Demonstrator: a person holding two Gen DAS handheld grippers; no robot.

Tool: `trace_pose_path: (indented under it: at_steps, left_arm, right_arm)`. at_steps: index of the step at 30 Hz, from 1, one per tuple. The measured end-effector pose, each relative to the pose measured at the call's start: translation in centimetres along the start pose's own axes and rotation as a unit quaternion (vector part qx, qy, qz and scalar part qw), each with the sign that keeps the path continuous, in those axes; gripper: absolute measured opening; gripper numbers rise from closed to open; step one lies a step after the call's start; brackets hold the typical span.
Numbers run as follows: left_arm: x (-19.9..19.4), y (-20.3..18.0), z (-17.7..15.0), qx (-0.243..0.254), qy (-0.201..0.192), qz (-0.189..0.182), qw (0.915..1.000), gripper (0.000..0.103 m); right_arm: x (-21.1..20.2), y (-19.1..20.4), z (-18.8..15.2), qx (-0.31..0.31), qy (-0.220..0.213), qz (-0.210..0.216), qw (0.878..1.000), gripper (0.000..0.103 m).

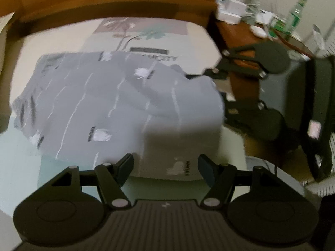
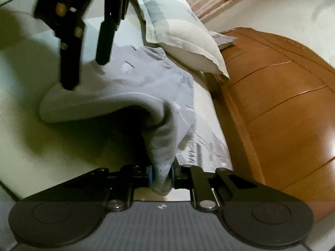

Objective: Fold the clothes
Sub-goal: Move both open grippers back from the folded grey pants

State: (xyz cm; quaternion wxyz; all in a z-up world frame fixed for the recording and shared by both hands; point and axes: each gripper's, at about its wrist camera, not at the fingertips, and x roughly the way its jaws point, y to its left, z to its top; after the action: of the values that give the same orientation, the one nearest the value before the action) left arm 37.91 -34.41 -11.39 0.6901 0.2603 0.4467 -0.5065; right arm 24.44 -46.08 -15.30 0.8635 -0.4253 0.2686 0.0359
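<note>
A grey garment (image 1: 104, 100) with white streaks and small white prints lies spread on the bed, its near part paler. My left gripper (image 1: 166, 169) hovers open over that near edge, with nothing between its fingers. In the right wrist view it hangs at the upper left as the left gripper (image 2: 85, 67), fingers apart above the cloth. My right gripper (image 2: 162, 173) is shut on a bunched fold of the grey garment (image 2: 146, 79), lifting that corner off the sheet. From the left wrist view the right gripper (image 1: 194, 75) pinches the garment's right edge.
A pale pillow (image 2: 184, 39) rests against the wooden headboard (image 2: 272, 104). Beside the bed stands a wooden bedside table (image 1: 236, 33) carrying a green bottle (image 1: 297, 14), a small fan and white items. The light bed sheet (image 2: 25, 108) surrounds the garment.
</note>
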Motion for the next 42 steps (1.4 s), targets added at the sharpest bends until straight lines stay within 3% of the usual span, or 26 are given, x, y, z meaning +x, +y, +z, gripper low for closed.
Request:
trace_pose_path:
  at_steps: [9,13,15,17,20,23,25,28,31,34,38,42]
  left_arm:
    - [0.8,-1.3,0.4,0.011,0.0,-0.021,0.9997,0.07]
    - [1.2,-1.5,0.3,0.015,0.006,-0.027,0.9995,0.07]
    - [1.3,-1.5,0.1,0.017,0.008,-0.028,0.9994,0.071]
    - [1.3,-1.3,-0.1,0.017,0.01,-0.027,0.9994,0.072]
    - [1.2,-1.2,-0.3,0.015,0.01,-0.025,0.9995,0.072]
    - [1.1,-1.3,-0.1,0.012,0.008,-0.026,0.9996,0.072]
    - [1.1,-1.3,-0.1,0.01,0.006,-0.028,0.9995,0.073]
    - [1.1,-1.3,-0.2,0.007,0.007,-0.029,0.9995,0.073]
    - [1.1,-1.1,-0.5,0.002,0.009,-0.029,0.9995,0.073]
    - [1.1,-0.8,-0.8,-0.004,0.009,-0.032,0.9994,0.073]
    - [1.4,-0.4,-1.0,-0.008,0.009,-0.035,0.9993,0.073]
    - [1.6,-0.3,-1.0,-0.01,0.006,-0.037,0.9992,0.073]
  right_arm:
    - [-0.4,-0.3,-1.6,-0.132,0.018,-0.102,0.986,0.017]
    - [0.5,0.8,-3.8,-0.179,0.069,-0.107,0.976,0.02]
    - [0.2,-0.3,-4.3,-0.124,0.095,-0.086,0.984,0.02]
    - [-0.6,-2.5,-4.3,-0.03,0.113,-0.068,0.991,0.02]
    - [-1.9,-6.2,-4.2,0.129,0.119,-0.041,0.984,0.021]
    - [-1.9,-9.7,-4.3,0.281,0.097,-0.005,0.955,0.024]
    - [-1.2,-11.8,-4.5,0.378,0.074,0.025,0.922,0.031]
    - [1.2,-13.3,-5.1,0.481,0.045,0.07,0.872,0.034]
    - [3.6,-12.8,-5.7,0.514,0.053,0.082,0.852,0.034]
    - [4.3,-11.2,-5.7,0.523,0.064,0.078,0.846,0.035]
    - [3.6,-9.7,-5.0,0.518,0.062,0.062,0.851,0.039]
    - [3.4,-8.5,-4.0,0.493,0.058,0.057,0.866,0.039]
